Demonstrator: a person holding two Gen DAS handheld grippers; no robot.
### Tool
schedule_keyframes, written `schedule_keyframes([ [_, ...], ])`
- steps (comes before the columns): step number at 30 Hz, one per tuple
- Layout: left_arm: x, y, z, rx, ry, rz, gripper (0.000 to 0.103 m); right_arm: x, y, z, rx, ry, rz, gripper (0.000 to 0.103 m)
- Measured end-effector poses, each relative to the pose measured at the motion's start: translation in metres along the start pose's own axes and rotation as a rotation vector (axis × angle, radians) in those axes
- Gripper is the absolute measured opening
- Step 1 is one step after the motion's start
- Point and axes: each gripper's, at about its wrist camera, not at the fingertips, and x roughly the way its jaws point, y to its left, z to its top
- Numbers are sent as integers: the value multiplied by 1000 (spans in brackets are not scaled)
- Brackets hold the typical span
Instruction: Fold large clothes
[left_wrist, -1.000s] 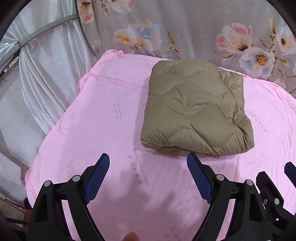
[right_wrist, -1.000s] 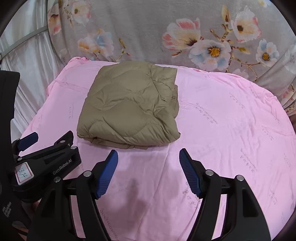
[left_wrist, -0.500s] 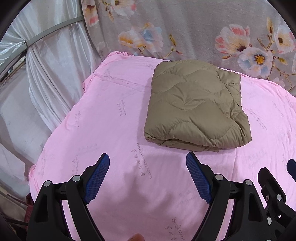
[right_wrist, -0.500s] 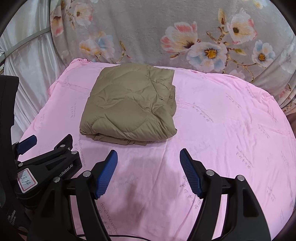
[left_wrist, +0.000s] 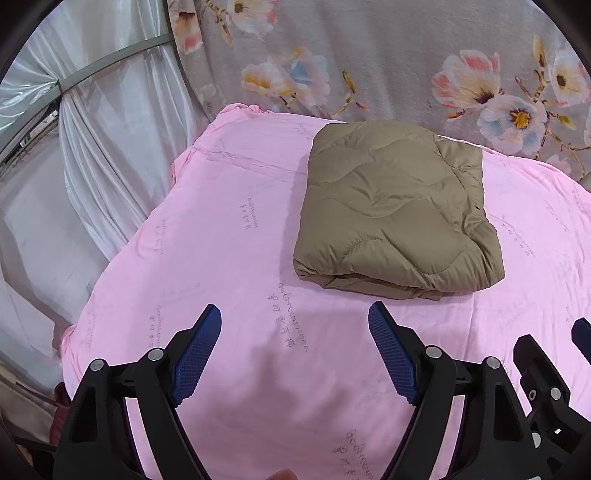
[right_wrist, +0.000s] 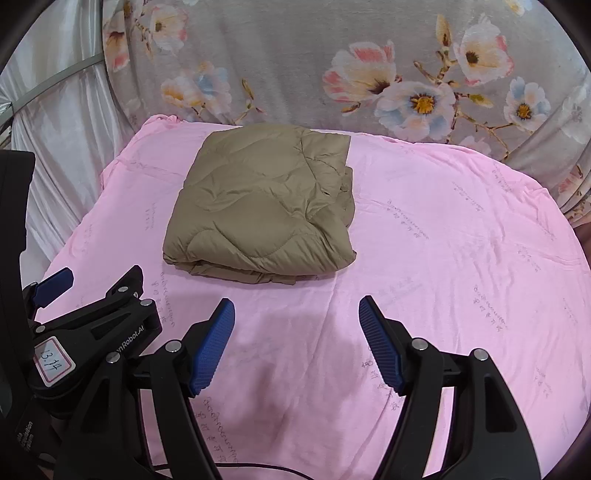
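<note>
A tan quilted padded garment lies folded into a thick rectangle on the pink sheet, toward the far side; it also shows in the right wrist view. My left gripper is open and empty, held above the sheet, short of the garment's near edge. My right gripper is open and empty, likewise short of the garment's near edge. The left gripper's body shows at the left of the right wrist view.
A grey floral cloth hangs behind the bed. White satin drapery with a metal bar stands at the left. The pink sheet's left edge drops off beside it. Bare pink sheet spreads right of the garment.
Both grippers have drawn back and risen away from the folded garment, so it looks smaller and farther. Both stay open and empty. The garment has not moved.
</note>
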Motion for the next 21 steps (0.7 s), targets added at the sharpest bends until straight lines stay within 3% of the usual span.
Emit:
schedule_keyframes([
  [21,10,0,4,2,14,-6,77,9,-1,1,9,10,-7,67],
])
